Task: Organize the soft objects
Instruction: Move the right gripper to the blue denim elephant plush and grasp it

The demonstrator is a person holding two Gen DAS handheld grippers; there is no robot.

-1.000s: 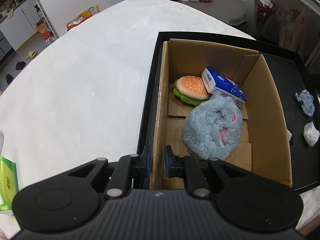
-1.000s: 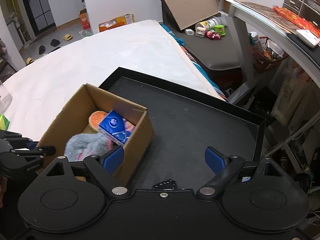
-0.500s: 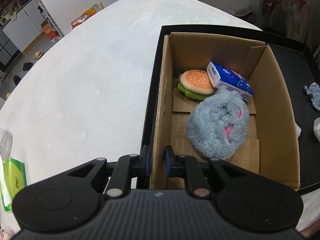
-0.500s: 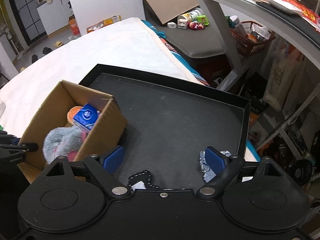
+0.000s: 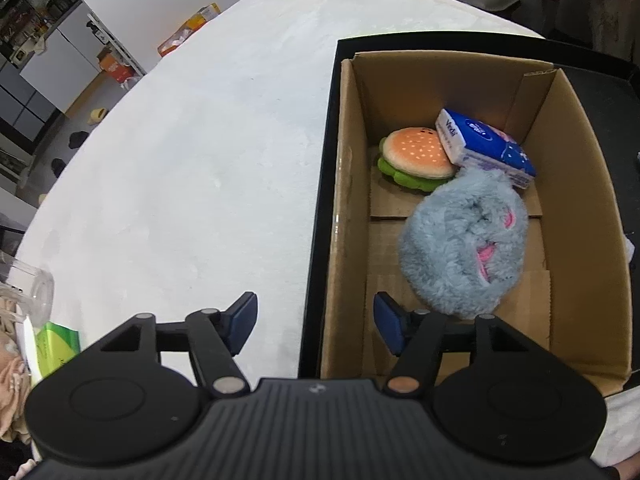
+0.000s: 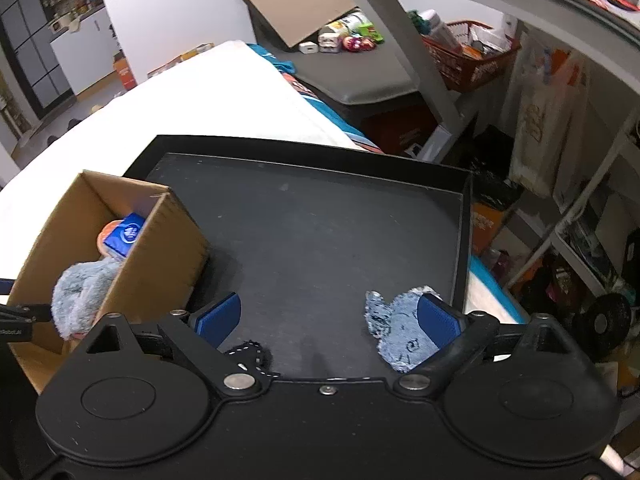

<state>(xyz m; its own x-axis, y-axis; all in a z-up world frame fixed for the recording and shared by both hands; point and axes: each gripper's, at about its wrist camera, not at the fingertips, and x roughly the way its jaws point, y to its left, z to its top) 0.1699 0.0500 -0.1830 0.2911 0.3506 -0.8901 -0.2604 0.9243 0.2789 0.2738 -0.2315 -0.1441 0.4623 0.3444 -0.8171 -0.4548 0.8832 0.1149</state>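
The cardboard box (image 5: pixel 576 184) sat at the left end of a black tray (image 6: pixel 340 216) on the white-covered bench (image 5: pixel 200 152). Inside it lay a fluffy grey plush (image 5: pixel 460 240), a burger toy (image 5: pixel 416 158) and a blue tissue pack (image 5: pixel 484 146) leaning at the far end. The left gripper (image 5: pixel 316 324) straddled the box's near left wall, its jaws opening and pressing on nothing. The right gripper (image 6: pixel 328 318) hung over the tray, jaws opening wide and empty; a blue-grey cloth (image 6: pixel 394 330) lay just beside its right finger, and a small black piece (image 6: pixel 252 354) near the left one.
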